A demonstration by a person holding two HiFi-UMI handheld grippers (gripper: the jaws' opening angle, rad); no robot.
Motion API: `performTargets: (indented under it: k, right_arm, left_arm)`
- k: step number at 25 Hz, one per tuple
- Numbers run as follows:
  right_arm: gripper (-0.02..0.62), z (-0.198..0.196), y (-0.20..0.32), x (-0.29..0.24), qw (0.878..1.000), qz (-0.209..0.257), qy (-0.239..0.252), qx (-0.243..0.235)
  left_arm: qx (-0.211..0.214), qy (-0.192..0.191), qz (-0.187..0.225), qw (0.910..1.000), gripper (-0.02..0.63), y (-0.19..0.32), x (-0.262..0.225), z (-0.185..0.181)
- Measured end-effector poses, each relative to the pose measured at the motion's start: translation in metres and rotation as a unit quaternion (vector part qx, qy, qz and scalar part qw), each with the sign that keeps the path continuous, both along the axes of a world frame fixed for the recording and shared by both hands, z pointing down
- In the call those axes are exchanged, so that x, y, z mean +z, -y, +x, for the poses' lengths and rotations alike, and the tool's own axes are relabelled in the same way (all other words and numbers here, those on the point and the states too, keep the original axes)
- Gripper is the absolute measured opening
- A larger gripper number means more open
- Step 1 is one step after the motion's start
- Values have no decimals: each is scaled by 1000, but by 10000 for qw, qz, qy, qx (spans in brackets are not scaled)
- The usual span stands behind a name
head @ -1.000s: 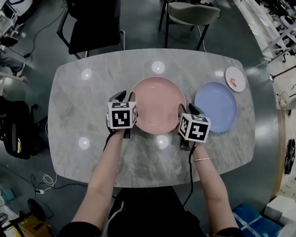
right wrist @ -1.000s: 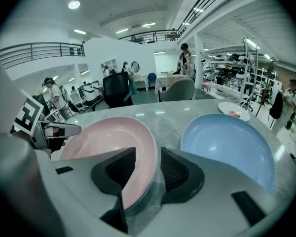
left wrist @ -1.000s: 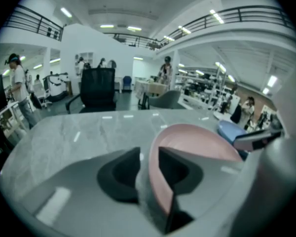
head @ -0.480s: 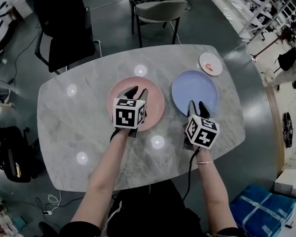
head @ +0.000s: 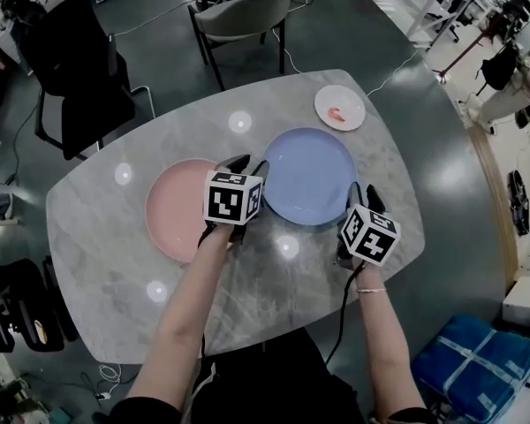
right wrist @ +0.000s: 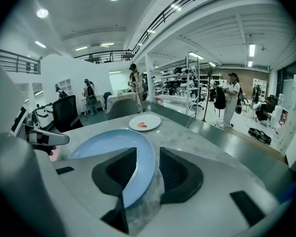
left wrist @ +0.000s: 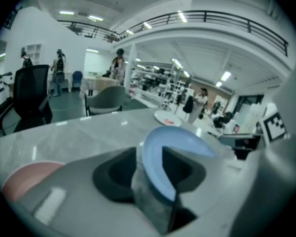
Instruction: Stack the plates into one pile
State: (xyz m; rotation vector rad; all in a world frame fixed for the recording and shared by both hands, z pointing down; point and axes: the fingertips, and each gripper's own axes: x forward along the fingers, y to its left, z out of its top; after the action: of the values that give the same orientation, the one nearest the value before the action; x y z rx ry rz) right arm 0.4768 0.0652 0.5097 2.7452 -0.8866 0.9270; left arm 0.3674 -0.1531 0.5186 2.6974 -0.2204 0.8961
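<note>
left gripper (head: 250,162): jaws just opening | right gripper (head: 365,190): jaws apart, just closing

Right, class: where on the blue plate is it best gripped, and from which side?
By its thin raised rim, at two opposite points, coming in low from the near side. The blue plate lies flat on the table, so only the rim fits between jaws. The left gripper, jaws just opening, straddles its left rim; the right gripper, jaws just closing, its right rim.

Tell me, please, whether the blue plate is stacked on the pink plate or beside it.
Beside it: the blue plate lies on the table, apart from the pink plate, with bare tabletop between them.
</note>
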Motion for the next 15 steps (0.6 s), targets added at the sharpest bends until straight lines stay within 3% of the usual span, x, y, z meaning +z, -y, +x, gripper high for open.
performTargets:
  k: [9, 15]
  right_arm:
    - [143, 10, 0, 49, 9976, -229, 620, -213]
    - [141, 0, 8, 65, 9944, -294, 911, -459]
  left_arm:
    - [57, 740, 267, 9969, 181, 6, 34, 35]
    - [410, 1335, 487, 9890, 179, 0, 45, 41]
